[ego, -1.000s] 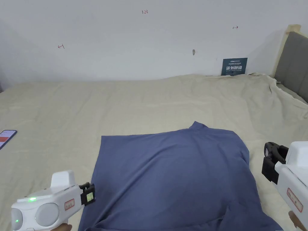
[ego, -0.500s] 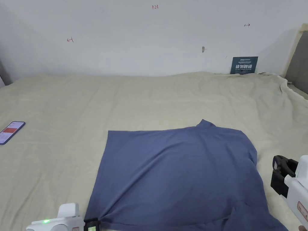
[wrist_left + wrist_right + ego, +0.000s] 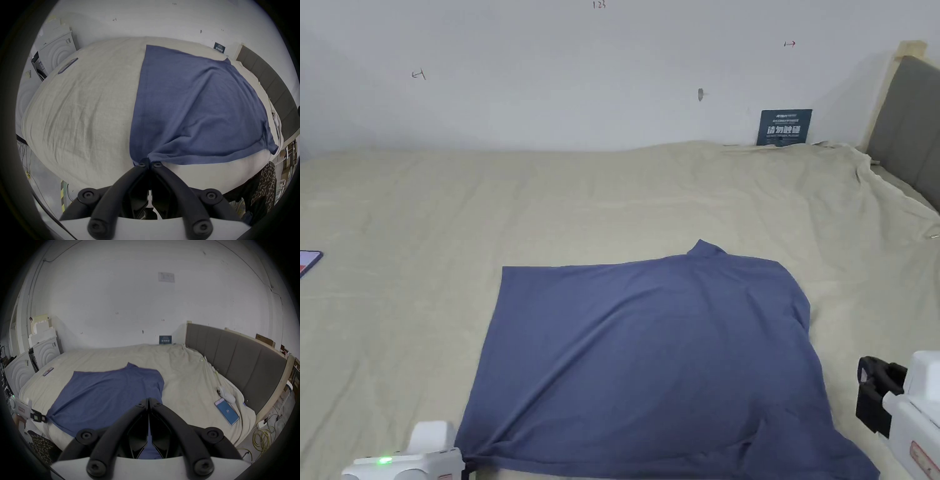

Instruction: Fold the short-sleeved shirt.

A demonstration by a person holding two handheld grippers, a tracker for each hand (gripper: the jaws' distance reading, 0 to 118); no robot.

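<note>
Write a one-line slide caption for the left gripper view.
Left tongs shut on the near corner of the blue shirt, bunching the cloth on the beige bedsheet.

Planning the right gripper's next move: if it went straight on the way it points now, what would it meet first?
Probably the blue shirt. The right gripper, jaws together, points over the shirt's right side toward its far edge; past that lies the beige bedsheet. How high it is above the cloth is unclear.

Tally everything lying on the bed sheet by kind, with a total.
Shirts: 1, the blue shirt.
Phones: 2, one phone left of the shirt, another phone near the headboard.
White device: 1, kind unclear.
Total: 4.
</note>
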